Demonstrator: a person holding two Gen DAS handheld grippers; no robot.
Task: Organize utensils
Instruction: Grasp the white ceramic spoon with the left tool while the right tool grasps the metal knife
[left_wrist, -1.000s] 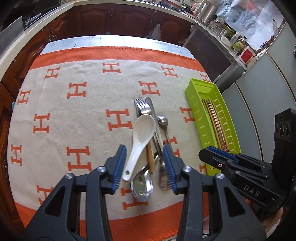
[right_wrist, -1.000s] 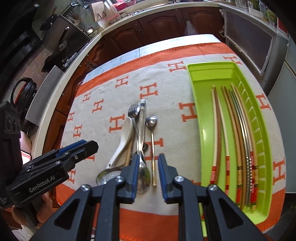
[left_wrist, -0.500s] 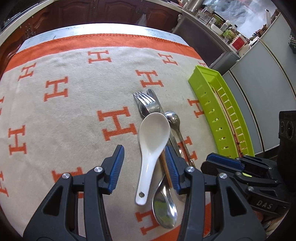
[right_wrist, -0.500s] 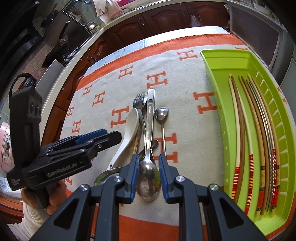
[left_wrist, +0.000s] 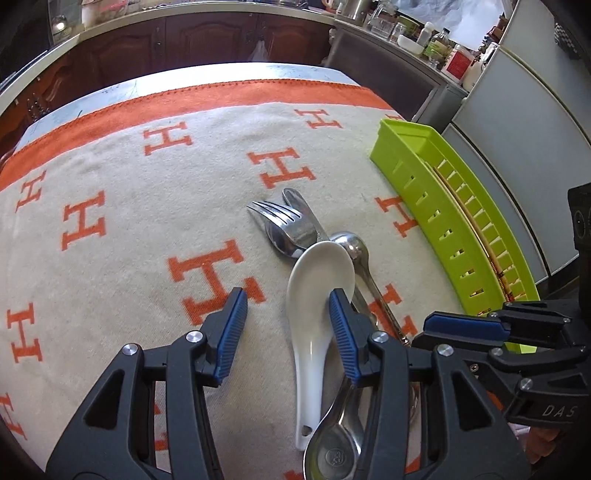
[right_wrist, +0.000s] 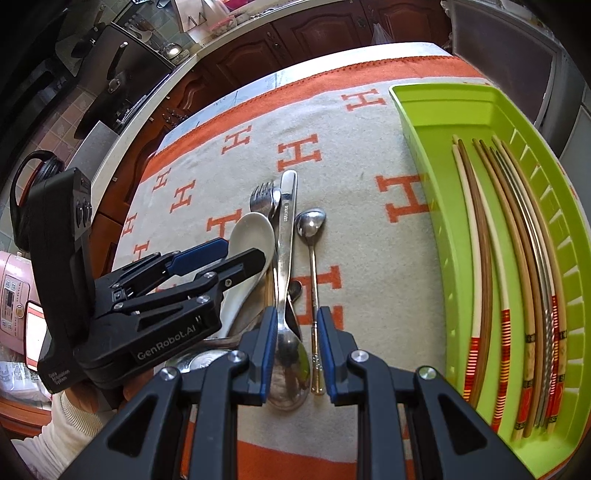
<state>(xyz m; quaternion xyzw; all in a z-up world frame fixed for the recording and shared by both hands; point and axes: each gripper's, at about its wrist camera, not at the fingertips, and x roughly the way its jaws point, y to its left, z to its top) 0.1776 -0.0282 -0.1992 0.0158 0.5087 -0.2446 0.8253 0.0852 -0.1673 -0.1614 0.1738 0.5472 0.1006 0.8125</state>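
Left gripper (left_wrist: 284, 308) open, empty, its right finger over the white spoon (left_wrist: 317, 295); right gripper (right_wrist: 295, 332) part open, straddling a steel spoon (right_wrist: 290, 354), grip unclear.

— Can you see the white ceramic spoon (right_wrist: 255, 230) whole from your right wrist?
— No, your left gripper (right_wrist: 236, 251) covers its handle.
— And the chopsticks (left_wrist: 476, 236) from your left wrist?
— The green tray (left_wrist: 424, 184) wall hides nearly all of them. The big steel spoon (left_wrist: 334, 454) is cut by the bottom edge.
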